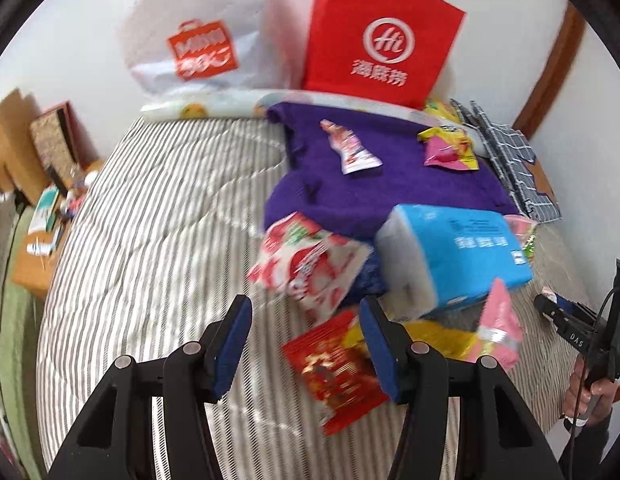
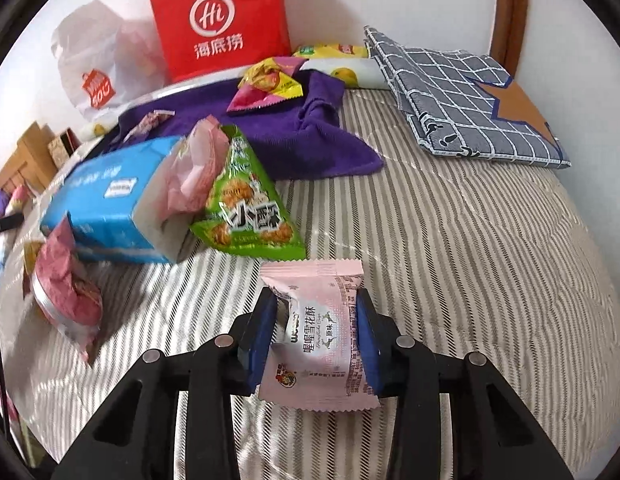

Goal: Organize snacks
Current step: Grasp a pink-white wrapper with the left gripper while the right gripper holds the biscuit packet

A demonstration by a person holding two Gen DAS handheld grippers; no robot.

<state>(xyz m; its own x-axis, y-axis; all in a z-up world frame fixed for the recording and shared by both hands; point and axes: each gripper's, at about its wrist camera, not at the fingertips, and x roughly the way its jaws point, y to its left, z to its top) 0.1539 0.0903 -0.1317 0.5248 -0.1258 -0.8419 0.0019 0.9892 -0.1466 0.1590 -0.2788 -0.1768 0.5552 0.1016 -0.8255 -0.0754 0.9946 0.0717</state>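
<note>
My right gripper (image 2: 315,320) is shut on a pale pink snack packet (image 2: 317,332) and holds it above the striped bed cover (image 2: 449,260). My left gripper (image 1: 306,320) is open and empty, just above a red snack packet (image 1: 333,368). A red-and-white packet (image 1: 306,264), a pink packet (image 1: 497,320) and a yellow packet (image 1: 433,336) lie close by. A green triangular snack bag (image 2: 246,208) leans on a blue tissue pack (image 2: 110,204). More packets lie on a purple cloth (image 1: 389,184). The right gripper also shows at the far right of the left wrist view (image 1: 565,312).
A red paper bag (image 1: 377,36) and a white plastic bag (image 1: 198,28) stand against the wall at the head of the bed. A grey checked folded cloth (image 2: 461,96) lies at the right. Boxes and a small table (image 1: 34,216) stand left of the bed.
</note>
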